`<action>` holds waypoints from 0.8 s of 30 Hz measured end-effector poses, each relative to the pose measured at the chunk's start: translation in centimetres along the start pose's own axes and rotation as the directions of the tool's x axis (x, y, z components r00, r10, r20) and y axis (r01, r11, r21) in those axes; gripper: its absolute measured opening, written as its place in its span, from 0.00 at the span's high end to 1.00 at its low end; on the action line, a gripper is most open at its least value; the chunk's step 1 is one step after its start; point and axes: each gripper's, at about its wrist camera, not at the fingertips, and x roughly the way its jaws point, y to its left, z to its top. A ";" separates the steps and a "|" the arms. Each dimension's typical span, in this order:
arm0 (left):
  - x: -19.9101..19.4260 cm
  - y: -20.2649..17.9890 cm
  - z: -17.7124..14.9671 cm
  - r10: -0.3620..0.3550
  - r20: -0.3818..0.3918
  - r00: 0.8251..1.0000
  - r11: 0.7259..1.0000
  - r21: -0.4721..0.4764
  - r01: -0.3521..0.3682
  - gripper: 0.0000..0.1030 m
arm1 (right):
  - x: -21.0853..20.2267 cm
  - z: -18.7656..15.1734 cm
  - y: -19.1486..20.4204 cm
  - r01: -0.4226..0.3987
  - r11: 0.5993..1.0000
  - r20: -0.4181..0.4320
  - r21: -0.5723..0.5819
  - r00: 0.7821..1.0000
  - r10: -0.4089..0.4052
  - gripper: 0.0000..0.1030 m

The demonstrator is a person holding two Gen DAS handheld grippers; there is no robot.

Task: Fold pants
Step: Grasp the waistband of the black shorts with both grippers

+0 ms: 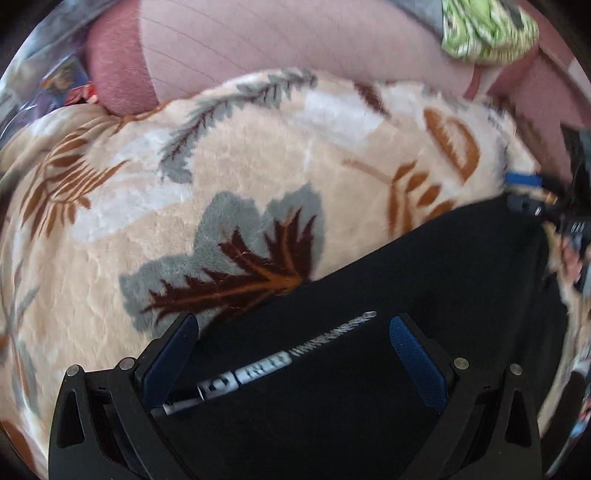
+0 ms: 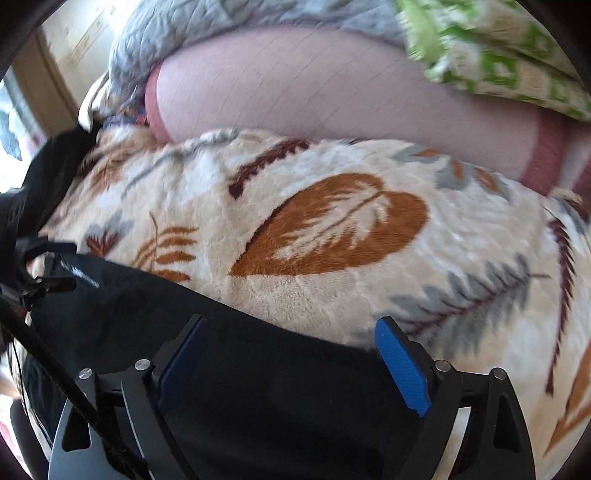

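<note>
Black pants (image 1: 424, 280) with a white printed logo strip (image 1: 266, 369) lie on a cream leaf-patterned fleece blanket (image 1: 229, 162). My left gripper (image 1: 293, 332) is open just above the pants, its blue pads on either side of the logo. In the right wrist view the same pants (image 2: 122, 314) run across the lower left. My right gripper (image 2: 290, 336) is open over their upper edge, with the right finger (image 2: 400, 365) over the blanket. The other gripper (image 1: 543, 201) shows at the far right edge of the left wrist view.
A pink pillow (image 1: 295, 40) lies behind the blanket, with a green patterned cloth (image 1: 487, 29) and grey quilted fabric (image 2: 229, 22) beyond it. A black cable (image 2: 55, 369) crosses the lower left of the right wrist view. The blanket (image 2: 332, 221) spreads out ahead.
</note>
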 end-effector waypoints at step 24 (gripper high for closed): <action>-8.3 -5.5 -3.5 0.028 0.118 0.993 0.996 0.086 -0.038 0.86 | -3.7 -2.7 5.8 0.029 0.994 0.006 -0.105 1.000 -0.029 0.93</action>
